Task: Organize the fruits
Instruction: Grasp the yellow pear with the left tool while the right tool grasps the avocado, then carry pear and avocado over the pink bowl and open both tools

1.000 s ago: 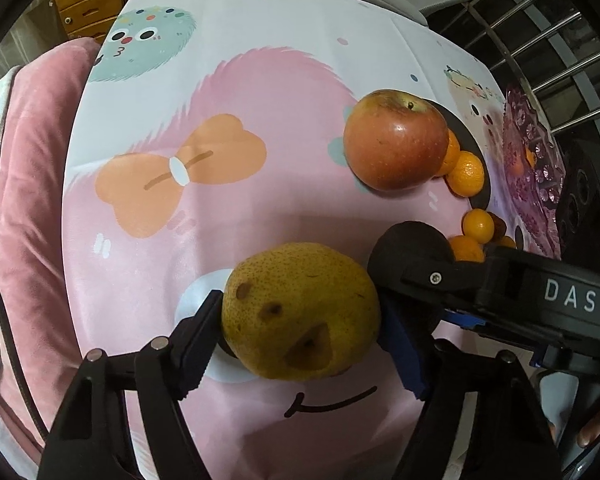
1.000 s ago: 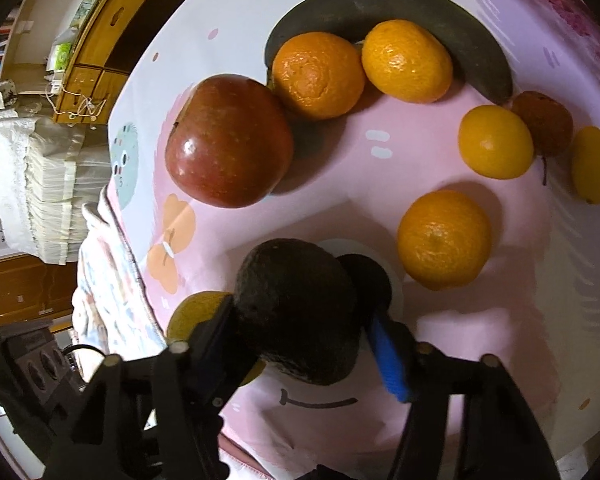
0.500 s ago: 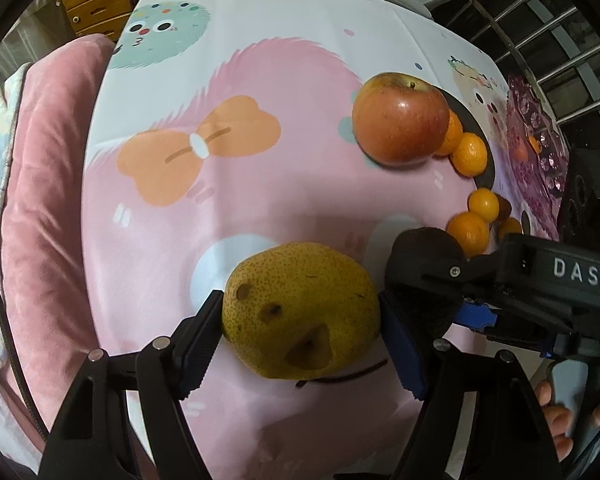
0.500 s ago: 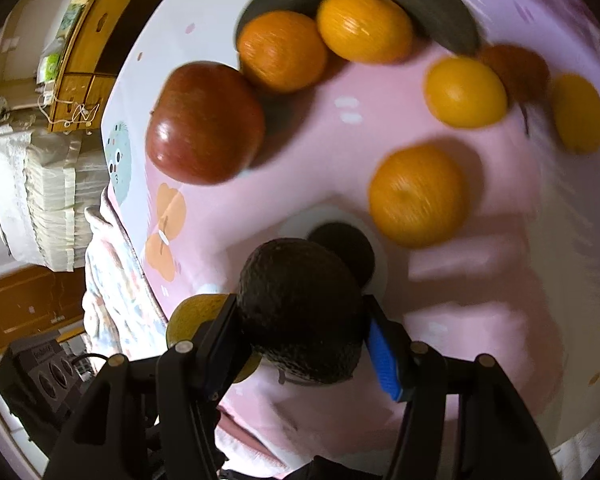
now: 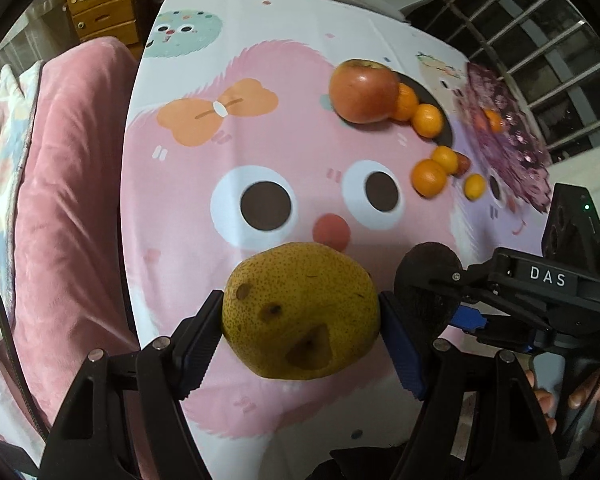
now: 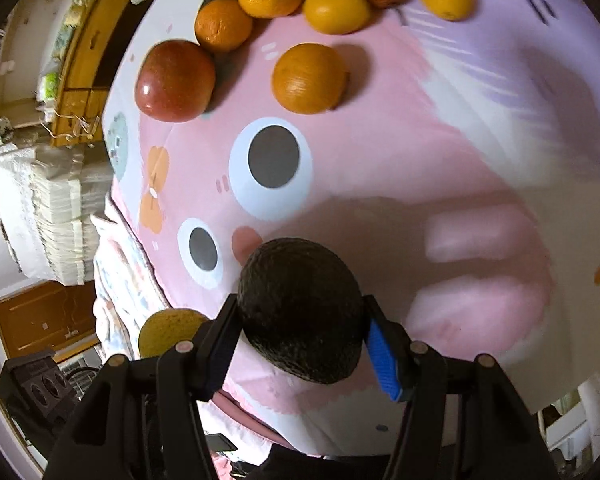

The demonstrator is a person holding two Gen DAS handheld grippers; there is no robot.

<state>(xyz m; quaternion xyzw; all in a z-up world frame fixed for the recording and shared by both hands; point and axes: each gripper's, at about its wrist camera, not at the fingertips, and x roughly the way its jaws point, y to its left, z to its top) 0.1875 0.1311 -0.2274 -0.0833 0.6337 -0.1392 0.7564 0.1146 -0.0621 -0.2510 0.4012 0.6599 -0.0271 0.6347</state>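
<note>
The left tongs (image 5: 300,320) are clamped across the middle of a firm, heavy pear (image 5: 302,312), the right tongs (image 6: 300,334) on a probably softer avocado (image 6: 300,312), both above the counter (image 5: 228,152).

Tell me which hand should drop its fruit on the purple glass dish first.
Right, probably. In the left wrist view the right gripper, shut on the avocado, sits on the same side as the purple dish. The left gripper, holding the pear, would have to cross past it.
</note>
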